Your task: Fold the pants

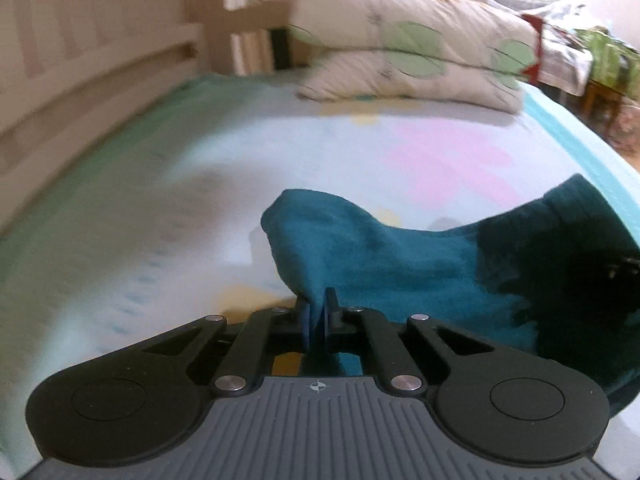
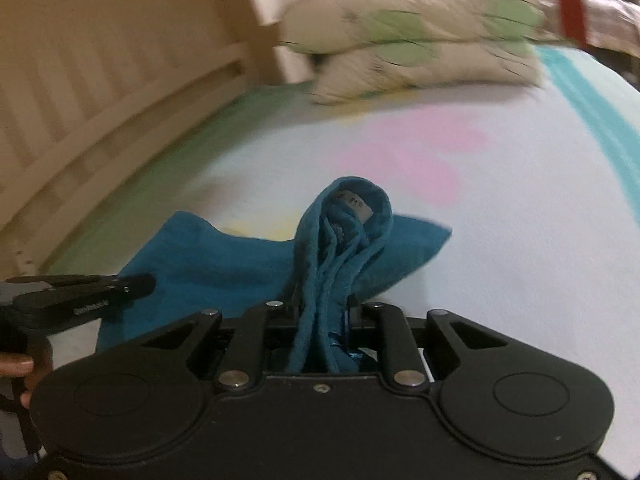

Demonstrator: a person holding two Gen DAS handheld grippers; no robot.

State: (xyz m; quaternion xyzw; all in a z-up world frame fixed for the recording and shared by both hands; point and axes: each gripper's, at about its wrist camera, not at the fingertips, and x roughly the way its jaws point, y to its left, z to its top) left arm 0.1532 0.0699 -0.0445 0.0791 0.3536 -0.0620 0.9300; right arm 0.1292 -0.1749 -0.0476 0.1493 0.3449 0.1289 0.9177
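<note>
Teal pants (image 1: 384, 264) fill the lower middle of the left wrist view, stretched across a pale patterned bedsheet (image 1: 160, 184). The left gripper (image 1: 316, 314) has its blue pads pinched tight on a thin edge of the cloth, which rises from the jaws and runs off to the right into shadow. Beyond, two leaf-print pillows (image 1: 408, 56) are stacked near the far end of the bed, well apart from the pants, and a slatted wooden rail (image 1: 92, 52) runs along the left.

From the right wrist view, the right gripper (image 2: 322, 308) is clenched on a thick bunch of the pants (image 2: 224, 256); it looks like the waistband, since a small white label (image 2: 358, 202) shows at the top of the gathered fabric. The rest of the garment spreads flat on the sheet behind it. The other gripper pokes in at lower left, just beside the cloth, with a dark hand (image 2: 24, 368) gripping its handle.

Both ends seem held and partly raised, so I judge the step in hand to be a lift-and-carry fold. Next, the two grips likely need to travel together, keeping the fabric taut and edges aligned, then lower it onto the flat part before letting go. Uneven motion could leave wrinkles.
</note>
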